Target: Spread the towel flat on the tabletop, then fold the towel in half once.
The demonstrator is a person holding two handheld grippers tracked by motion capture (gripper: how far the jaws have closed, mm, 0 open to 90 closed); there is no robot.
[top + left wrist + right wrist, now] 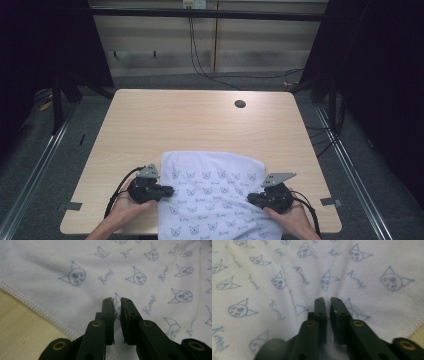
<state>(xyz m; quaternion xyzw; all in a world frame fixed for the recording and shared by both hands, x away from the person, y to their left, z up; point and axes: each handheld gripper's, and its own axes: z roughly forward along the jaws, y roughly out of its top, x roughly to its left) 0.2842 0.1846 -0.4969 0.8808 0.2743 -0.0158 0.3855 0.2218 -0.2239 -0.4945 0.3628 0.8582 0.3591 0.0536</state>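
My left tongs [117,301] and right tongs [326,300] each pinch a fold of the cat-print cloth [212,192] at the counter's [200,120] near edge. Thin bites could slip if I pull unevenly.

Far half of table [200,120] bare apart from a round hole [240,104]; free passage there. Near half covered by white printed cloth [215,200], lying flat. Bare wood strips flank cloth left and right.
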